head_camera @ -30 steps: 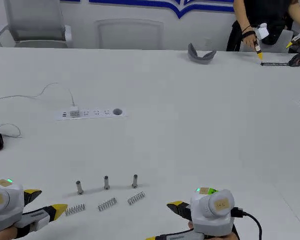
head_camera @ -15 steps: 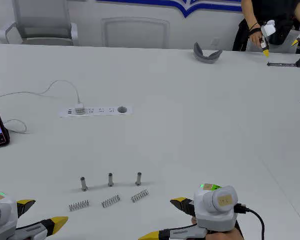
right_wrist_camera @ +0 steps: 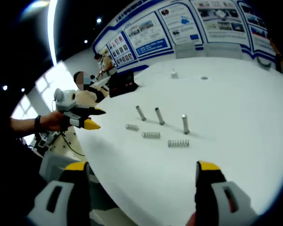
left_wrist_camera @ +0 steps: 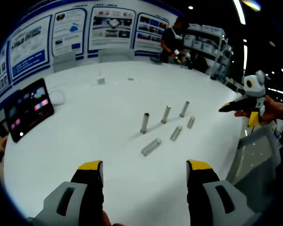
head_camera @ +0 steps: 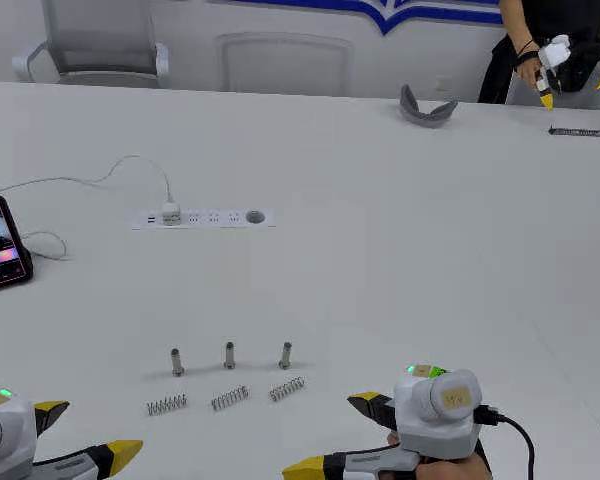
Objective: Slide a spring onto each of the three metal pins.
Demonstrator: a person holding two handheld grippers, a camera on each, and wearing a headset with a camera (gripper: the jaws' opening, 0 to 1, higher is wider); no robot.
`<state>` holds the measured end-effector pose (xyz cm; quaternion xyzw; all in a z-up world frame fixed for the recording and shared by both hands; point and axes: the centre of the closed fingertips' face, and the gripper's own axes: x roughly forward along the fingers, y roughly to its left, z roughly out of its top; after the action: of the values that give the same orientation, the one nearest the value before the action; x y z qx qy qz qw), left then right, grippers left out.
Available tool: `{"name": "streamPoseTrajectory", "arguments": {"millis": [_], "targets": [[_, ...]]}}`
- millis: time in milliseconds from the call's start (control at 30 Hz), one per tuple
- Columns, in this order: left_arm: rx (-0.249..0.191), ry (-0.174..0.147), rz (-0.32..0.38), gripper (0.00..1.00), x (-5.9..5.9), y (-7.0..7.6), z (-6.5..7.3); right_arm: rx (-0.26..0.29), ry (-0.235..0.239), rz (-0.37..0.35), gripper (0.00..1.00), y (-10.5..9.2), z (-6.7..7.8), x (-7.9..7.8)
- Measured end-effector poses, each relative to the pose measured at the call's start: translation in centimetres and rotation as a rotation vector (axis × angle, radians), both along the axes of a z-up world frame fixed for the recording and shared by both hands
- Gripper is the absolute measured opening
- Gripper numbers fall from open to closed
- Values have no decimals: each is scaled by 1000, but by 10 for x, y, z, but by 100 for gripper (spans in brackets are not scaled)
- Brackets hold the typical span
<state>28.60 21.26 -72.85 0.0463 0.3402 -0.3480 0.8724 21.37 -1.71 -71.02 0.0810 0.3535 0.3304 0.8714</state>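
Prob. an office meeting/demo rm, maybe a lab. Big white worktop (head_camera: 400, 260) w/ power strip (head_camera: 202, 217) well ahead of the left hand-held gripper (left_wrist_camera: 144, 165). Office chairs (head_camera: 102, 40) at far edge, info posters (left_wrist_camera: 111, 23) on wall beyond, blurry shelving (left_wrist_camera: 210, 40) ahead-right.

A broad white table (head_camera: 400, 230) is seen stretching back to a white wall (head_camera: 190, 20), along which a blue stripe (head_camera: 420, 12) is painted. A grey mesh-backed chair (head_camera: 100, 30) and a paler chair (head_camera: 280, 62) are drawn up at the far edge. A white power strip (head_camera: 205, 217) is laid on the tabletop, and a white cable (head_camera: 75, 181) is led from it to the left, near a dark device with a lit screen (head_camera: 0, 255). A grey curved object (head_camera: 427, 108) is set near the far right corner, where a person in dark clothes (head_camera: 525, 25) is stationed. In the left gripper view the wall is hung with blue-and-white posters (left_wrist_camera: 108, 23), shelves (left_wrist_camera: 205, 36) are stacked at the back, and a strip light (left_wrist_camera: 239, 10) is mounted on a dark ceiling.
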Motion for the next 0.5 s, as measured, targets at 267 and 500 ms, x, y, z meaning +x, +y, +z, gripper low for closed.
{"name": "streamPoseTrajectory", "arguments": {"millis": [267, 500], "targets": [[0, 13, -7, 76, -2, 1, -6, 4, 1, -11, 95, -3, 1, 0], [15, 10, -47, 76, 2, -9, -9, -1, 4, -16, 95, -6, 0, -2]]}}
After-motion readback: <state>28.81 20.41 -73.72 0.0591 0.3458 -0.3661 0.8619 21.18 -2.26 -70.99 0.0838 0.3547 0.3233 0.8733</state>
